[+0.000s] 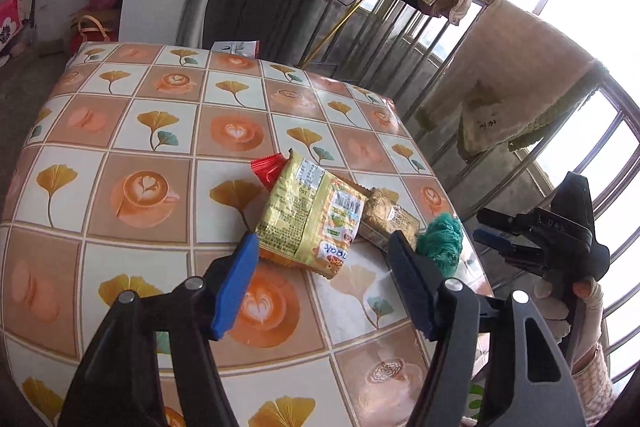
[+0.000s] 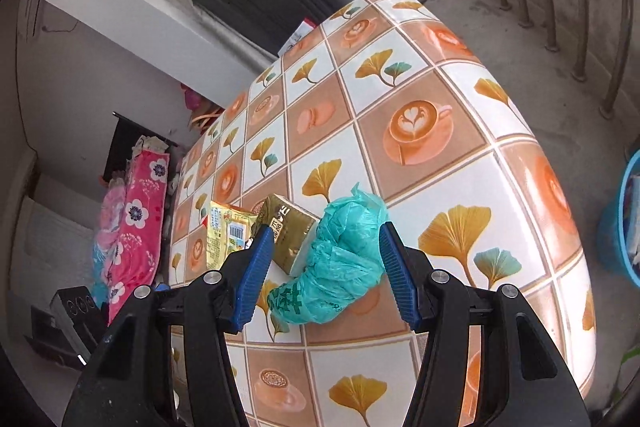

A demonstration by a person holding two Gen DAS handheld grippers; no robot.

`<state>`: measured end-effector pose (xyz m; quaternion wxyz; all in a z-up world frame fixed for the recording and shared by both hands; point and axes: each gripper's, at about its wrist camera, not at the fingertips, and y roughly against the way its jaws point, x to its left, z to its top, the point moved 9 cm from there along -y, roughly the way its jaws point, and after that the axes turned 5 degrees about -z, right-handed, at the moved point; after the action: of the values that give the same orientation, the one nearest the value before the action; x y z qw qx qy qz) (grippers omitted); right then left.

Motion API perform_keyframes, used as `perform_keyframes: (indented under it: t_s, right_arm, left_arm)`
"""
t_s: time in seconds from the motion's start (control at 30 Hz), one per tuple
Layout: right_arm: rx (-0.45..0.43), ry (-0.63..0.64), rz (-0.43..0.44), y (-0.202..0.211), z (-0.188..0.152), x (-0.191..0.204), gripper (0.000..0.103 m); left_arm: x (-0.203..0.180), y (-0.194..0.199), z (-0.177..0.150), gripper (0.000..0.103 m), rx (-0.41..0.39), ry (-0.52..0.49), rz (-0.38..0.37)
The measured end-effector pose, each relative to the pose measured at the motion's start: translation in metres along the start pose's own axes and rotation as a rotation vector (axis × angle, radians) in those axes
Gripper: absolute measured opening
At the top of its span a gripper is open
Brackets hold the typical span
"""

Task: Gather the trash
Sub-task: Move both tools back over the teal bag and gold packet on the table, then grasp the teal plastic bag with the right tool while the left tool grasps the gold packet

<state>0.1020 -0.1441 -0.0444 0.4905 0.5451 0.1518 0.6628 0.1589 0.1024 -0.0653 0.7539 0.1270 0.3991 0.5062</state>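
A yellow noodle packet (image 1: pixel 312 223) lies on the tiled-pattern table (image 1: pixel 120 131), overlapping a red wrapper (image 1: pixel 267 169). Right of it sit a gold packet (image 1: pixel 390 219) and a crumpled teal plastic bag (image 1: pixel 442 239). My left gripper (image 1: pixel 323 239) stands open around the yellow packet's near edge, its left fingertip (image 1: pixel 250 243) at the packet's corner. In the right wrist view my right gripper (image 2: pixel 326 229) is open with the teal bag (image 2: pixel 340 255) between its pads; the gold packet (image 2: pixel 288 231) lies by the left pad, the yellow packet (image 2: pixel 226 231) behind it. A hand holds the right gripper (image 1: pixel 480 227).
The table's right edge (image 2: pixel 560 155) drops to a concrete floor beside a metal railing (image 1: pixel 440 39). A blue basin (image 2: pixel 624 223) stands on the floor at the right. A paper (image 1: pixel 236 47) lies at the table's far edge. Pink flowered bedding (image 2: pixel 132 211) lies left of the table.
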Motion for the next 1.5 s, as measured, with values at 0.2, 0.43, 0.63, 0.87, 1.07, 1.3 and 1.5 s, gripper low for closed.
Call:
perform_keyframes:
  t_s: [0.2,0.43,0.63,0.87,1.07,1.3,1.5]
  right_arm:
    - [0.091,-0.022,0.003,-0.022,-0.018,-0.004,0.054]
    - [0.105,-0.015,0.029,-0.039,-0.012,-0.003,0.035]
    - [0.018,0.140,-0.034,-0.031,0.028,0.005,0.034]
    - [0.114,0.409,-0.036,-0.068,0.039,0.036,0.034]
    - [0.243,0.456,0.093,-0.074,0.004,0.050,0.033]
    - [0.294,0.431,0.147,-0.062,-0.024,0.046,0.032]
    - [0.257,0.455,0.096,-0.049,-0.027,0.045,0.031]
  left_arm:
    - [-0.037,-0.018,0.006,0.056,0.027,-0.049,-0.111]
    - [-0.055,-0.065,0.003,0.044,0.140,-0.032,-0.141]
    - [-0.054,-0.086,-0.006,0.035,0.204,0.000,-0.122]
    - [-0.051,-0.099,-0.007,0.030,0.235,0.008,-0.076]
    - [-0.046,-0.104,-0.017,0.030,0.278,0.029,-0.054]
    - [-0.047,-0.093,-0.027,0.030,0.299,0.023,-0.072]
    - [-0.046,-0.074,-0.034,0.030,0.289,0.020,-0.071]
